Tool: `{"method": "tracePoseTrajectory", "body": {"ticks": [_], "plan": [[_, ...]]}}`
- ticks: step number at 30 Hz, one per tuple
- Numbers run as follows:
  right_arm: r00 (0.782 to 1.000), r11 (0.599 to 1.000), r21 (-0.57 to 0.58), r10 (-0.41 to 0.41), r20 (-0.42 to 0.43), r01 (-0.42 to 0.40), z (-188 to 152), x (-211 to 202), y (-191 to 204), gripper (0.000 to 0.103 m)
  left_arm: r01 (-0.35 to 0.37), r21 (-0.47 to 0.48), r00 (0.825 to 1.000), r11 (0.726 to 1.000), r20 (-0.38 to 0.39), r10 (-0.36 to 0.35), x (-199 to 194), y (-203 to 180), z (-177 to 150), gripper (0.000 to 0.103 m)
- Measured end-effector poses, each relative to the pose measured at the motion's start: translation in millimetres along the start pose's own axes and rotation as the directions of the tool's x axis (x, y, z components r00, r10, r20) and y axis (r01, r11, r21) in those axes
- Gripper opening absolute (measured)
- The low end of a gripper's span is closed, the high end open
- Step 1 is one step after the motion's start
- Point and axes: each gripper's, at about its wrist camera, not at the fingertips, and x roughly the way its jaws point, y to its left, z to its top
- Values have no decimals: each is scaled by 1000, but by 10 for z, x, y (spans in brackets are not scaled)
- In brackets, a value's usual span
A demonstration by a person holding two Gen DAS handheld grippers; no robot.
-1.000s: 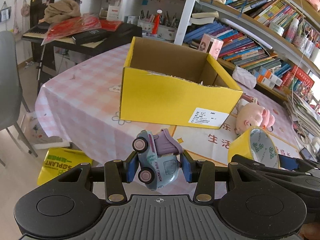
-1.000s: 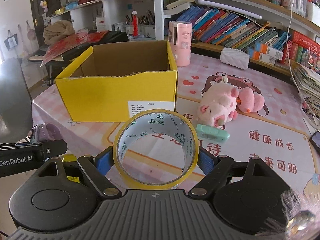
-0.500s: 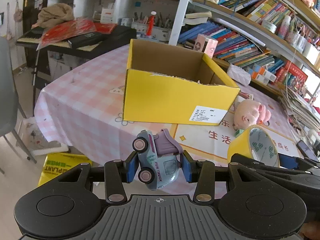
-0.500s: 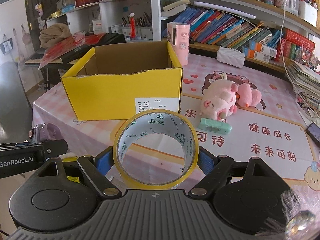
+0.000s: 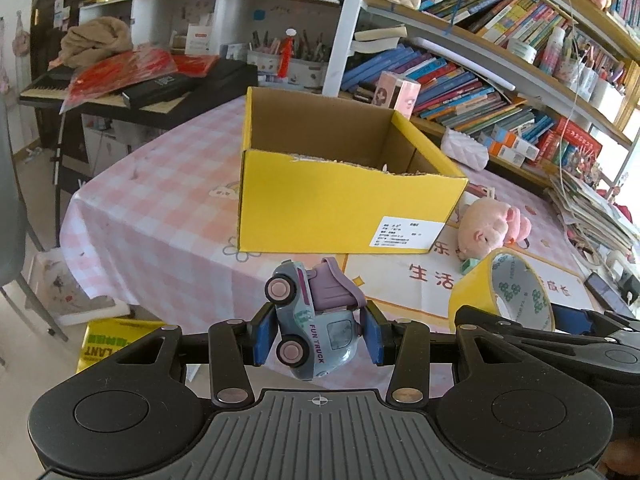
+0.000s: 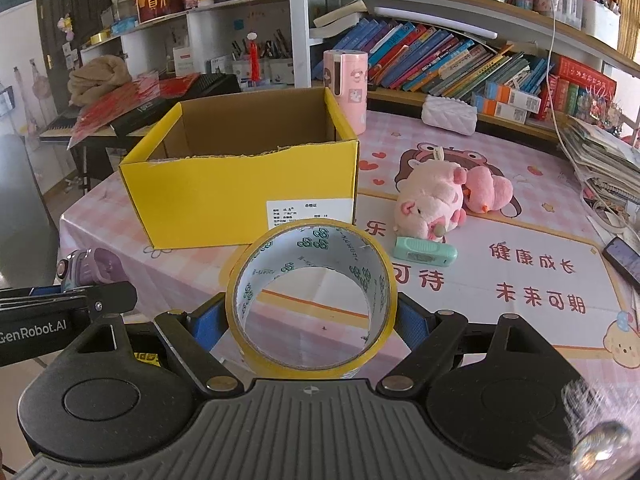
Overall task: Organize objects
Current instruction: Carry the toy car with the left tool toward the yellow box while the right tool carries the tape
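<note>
Holding both loads off the near edge of the surface, I see my left gripper with its blue fingers closed narrowly on a toy truck, which sits tilted on its side, pink wheels facing left and its lettered flank toward the camera; my right gripper has its fingers spread wide yet pressed against the sides of a roll of yellow tape, held upright so that I look straight through its core; in the left view the same roll shows at lower right, just beside the truck; ahead of both, on the pink checked cloth, stands the open yellow box with a white label on its near face, and its brown inside shows nothing that I can make out; right of the box lie a pink plush pig and, just in front of it, a small mint-green case; a dark phone rests near the right edge.
</note>
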Motion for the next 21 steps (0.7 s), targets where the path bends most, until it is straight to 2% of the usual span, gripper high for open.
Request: {"method": "tracePoseTrajectory", "body": {"ticks": [5,11,21], "plan": [[1000,1000,-4,-5,10,5,49,-7,0,84,5,22,1000,1000,17,-6,-5,-32,39,43],[998,999,-34,-11,58,13,197,-4,1,84,12,52,997,999,74,-15,-1,-87,208,43],[986,998,-67,11,167,1,774,203,-42,84,-11,82,986,997,168,-3,190,-175,687,43]]}}
